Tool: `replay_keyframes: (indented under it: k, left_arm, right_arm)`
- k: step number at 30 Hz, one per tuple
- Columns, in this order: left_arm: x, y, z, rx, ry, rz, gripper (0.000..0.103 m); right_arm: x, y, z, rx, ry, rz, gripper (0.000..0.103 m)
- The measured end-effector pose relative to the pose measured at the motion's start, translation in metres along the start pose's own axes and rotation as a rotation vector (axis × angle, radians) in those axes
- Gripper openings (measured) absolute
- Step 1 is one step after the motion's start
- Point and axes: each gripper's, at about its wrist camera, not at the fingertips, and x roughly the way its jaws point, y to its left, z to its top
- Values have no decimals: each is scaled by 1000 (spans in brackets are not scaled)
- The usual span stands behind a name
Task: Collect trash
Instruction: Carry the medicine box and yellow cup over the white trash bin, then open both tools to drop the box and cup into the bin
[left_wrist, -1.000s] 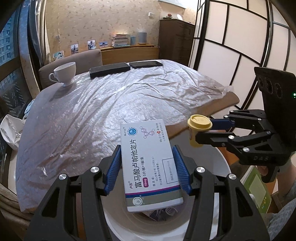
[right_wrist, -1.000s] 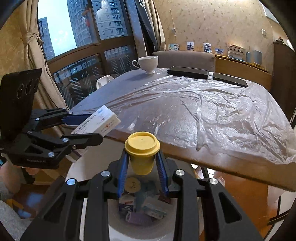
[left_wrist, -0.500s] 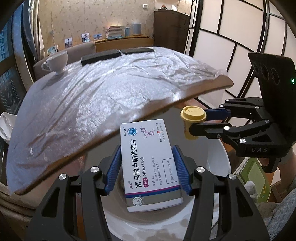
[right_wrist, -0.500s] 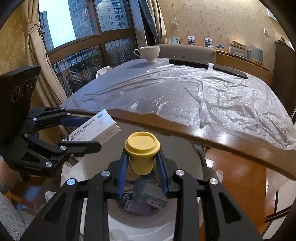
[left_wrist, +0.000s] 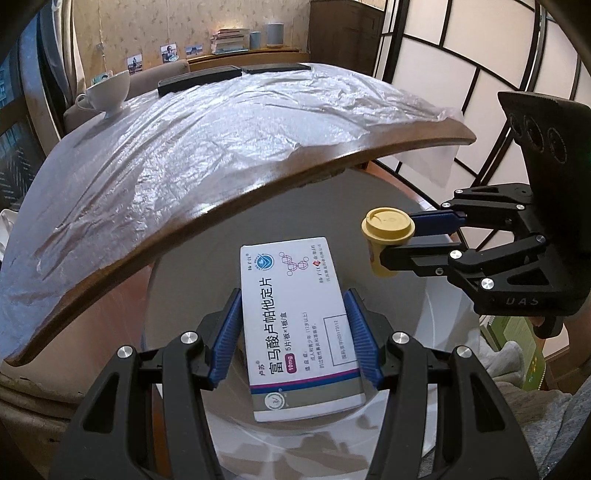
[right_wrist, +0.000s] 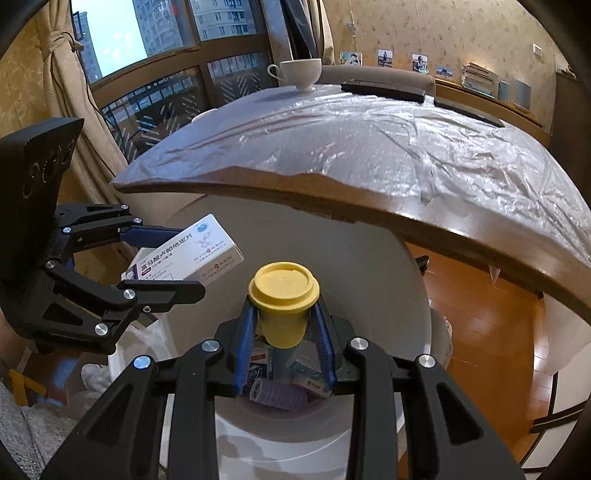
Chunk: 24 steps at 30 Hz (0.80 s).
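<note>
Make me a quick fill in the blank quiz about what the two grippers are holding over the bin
The left gripper is shut on a white ____ box.
The right gripper grips a small cup with a ____ lid.
Both items hang above a white ____ that already contains trash.
On the plastic-covered table stands a white ____.

Missing words: medicine; yellow; bin; teacup
</note>
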Motion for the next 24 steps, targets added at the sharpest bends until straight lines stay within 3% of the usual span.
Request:
replay_keyframes:
  k: [24]
  left_arm:
    - [33,-1,-4,16,87,5,57]
  right_arm:
    - [19,-1,-6,-1,60,-52,31]
